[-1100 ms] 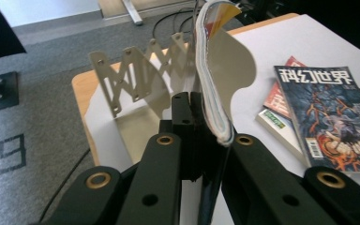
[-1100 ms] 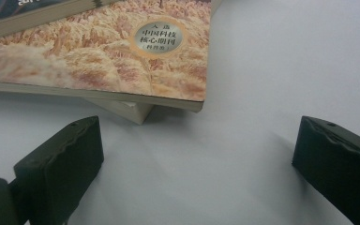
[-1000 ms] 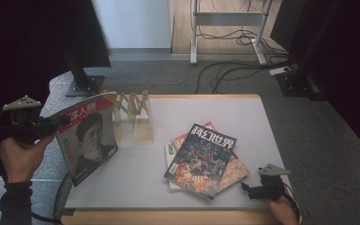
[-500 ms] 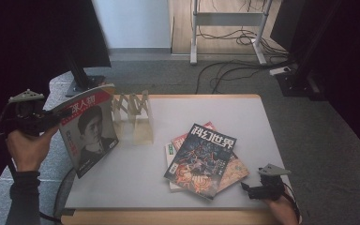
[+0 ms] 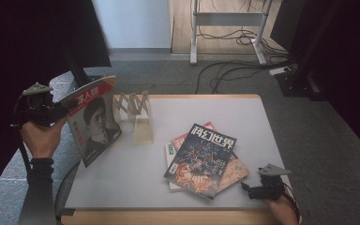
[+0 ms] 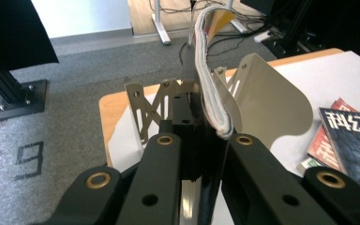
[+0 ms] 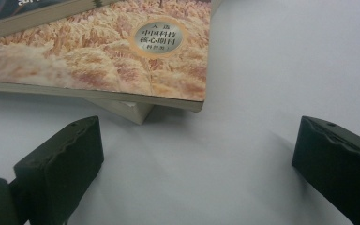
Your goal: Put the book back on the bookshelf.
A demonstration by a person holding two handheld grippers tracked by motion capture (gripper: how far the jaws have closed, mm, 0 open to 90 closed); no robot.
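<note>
Left gripper (image 5: pixel 58 111) clamping magazine (image 5: pixel 93 119) spine-side, holding it upright at left of frame, probably lining up with rack (image 5: pixel 136 115). Right gripper (image 5: pixel 246 190), jaws apart, waiting lower right beside stack (image 5: pixel 206 157).

Left gripper (image 5: pixel 58 111) raised at the table's left edge, jaws clamped; right gripper (image 7: pixel 197 164) low, jaws wide apart

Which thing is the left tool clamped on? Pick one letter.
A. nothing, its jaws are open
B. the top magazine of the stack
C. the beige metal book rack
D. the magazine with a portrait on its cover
D: the left tool is shut on the edge of the portrait magazine, held upright at the table's left beside the book rack; the left gripper view shows its pages pinched between the jaws.
</note>
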